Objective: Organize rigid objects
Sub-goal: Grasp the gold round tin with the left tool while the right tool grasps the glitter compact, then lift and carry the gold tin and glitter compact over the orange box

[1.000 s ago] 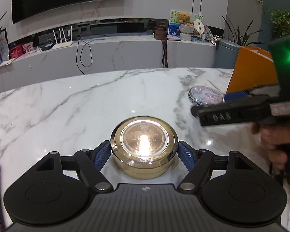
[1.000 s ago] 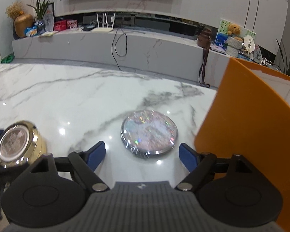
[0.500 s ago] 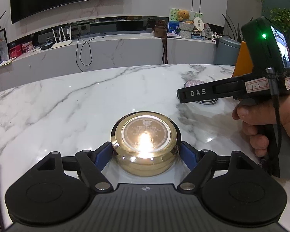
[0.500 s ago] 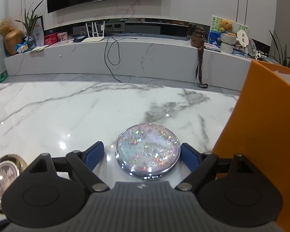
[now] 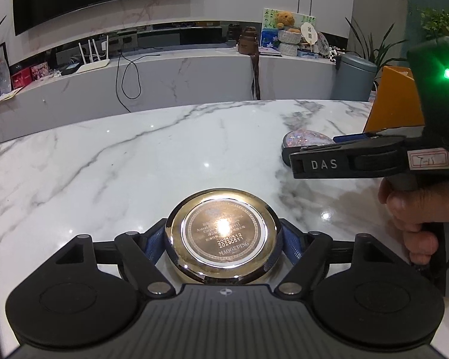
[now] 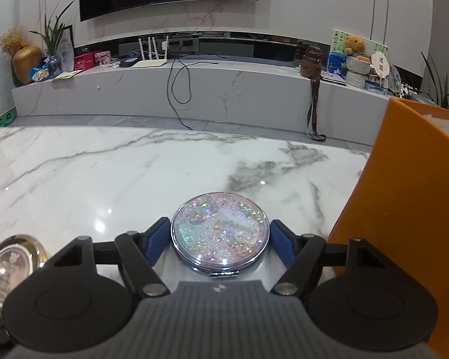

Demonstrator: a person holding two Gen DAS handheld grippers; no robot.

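Your left gripper (image 5: 223, 246) is closing, its blue pads touching the gold tin (image 5: 221, 236), which sits on the marble table (image 5: 134, 161) toward its near edge. Your right gripper (image 6: 220, 240) is closing around the glitter compact (image 6: 220, 234), beside the orange box (image 6: 409, 197) at the right edge. Judged: nothing stowed yet; both items remain outstanding.

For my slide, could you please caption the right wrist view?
Right gripper closing around glitter compact on marble table, beside orange bin.
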